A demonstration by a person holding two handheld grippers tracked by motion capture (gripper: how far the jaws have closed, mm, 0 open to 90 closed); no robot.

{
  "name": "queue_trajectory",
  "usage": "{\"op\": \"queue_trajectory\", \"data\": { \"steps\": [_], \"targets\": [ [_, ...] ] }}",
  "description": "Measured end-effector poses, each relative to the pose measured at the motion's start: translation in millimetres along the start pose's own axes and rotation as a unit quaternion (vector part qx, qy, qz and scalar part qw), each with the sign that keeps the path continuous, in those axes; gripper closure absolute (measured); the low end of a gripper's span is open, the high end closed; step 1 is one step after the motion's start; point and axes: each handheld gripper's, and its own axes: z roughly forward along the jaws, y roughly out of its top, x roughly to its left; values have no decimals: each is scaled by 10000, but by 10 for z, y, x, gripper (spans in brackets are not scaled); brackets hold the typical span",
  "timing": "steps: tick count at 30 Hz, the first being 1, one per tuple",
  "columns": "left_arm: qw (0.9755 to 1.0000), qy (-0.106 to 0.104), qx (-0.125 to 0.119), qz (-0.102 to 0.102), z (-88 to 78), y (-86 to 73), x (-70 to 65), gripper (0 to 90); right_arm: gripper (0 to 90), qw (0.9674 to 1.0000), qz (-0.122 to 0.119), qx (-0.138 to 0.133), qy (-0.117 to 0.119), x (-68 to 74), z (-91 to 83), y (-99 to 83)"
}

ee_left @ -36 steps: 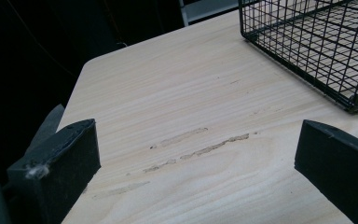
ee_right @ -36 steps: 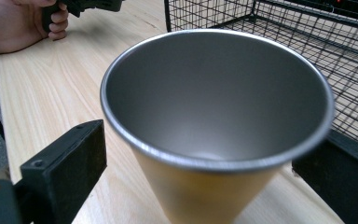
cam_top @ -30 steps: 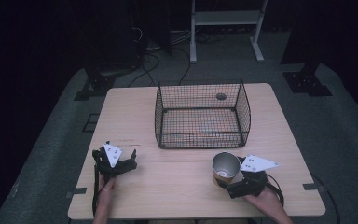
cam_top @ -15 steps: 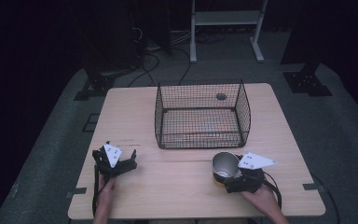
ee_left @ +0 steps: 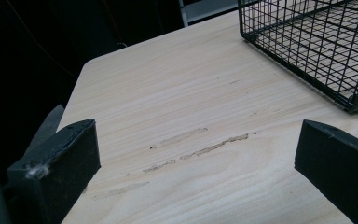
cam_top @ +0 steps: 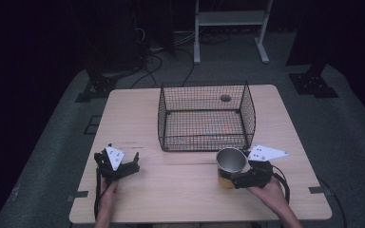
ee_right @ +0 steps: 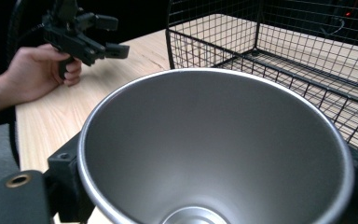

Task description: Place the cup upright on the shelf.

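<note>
A shiny metal cup (cam_top: 231, 161) stands out at the table's front right, just in front of the black wire basket (cam_top: 204, 116). My right gripper (cam_top: 233, 179) is shut on it; its jaws have just been closing, with the cup between them. In the right gripper view the cup's open mouth (ee_right: 214, 154) sits between the two jaws of the right gripper (ee_right: 214, 191). My left gripper (cam_top: 132, 164) rests at the front left, open with nothing between its jaws. The left gripper view has the left gripper (ee_left: 200, 140) over bare wood.
The wooden table (cam_top: 138, 118) carries the empty basket at its middle back, with a small round hole (cam_top: 225, 98) behind it. The basket's corner (ee_left: 317, 42) is near my left gripper. A white stand (cam_top: 230, 19) and cables are on the floor beyond.
The right gripper has closed on the cup, and cup and hand now sit a little higher in the picture. The left gripper has stayed put.
</note>
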Motion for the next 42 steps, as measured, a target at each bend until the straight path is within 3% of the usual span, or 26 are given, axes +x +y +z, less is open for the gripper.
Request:
{"op": "queue_trajectory", "data": {
  "steps": [15,22,42],
  "targets": [
    [10000,0,3,-5,-1,0,1,0,118,9996,61,-20,261,-115,-36,315],
    [10000,3,5,-1,0,0,0,0,117,9986,209,-70,475,-233,-44,493],
    [10000,4,-3,-23,2,0,3,0,117,9981,47,24,621,-396,59,981]
  ]
}}
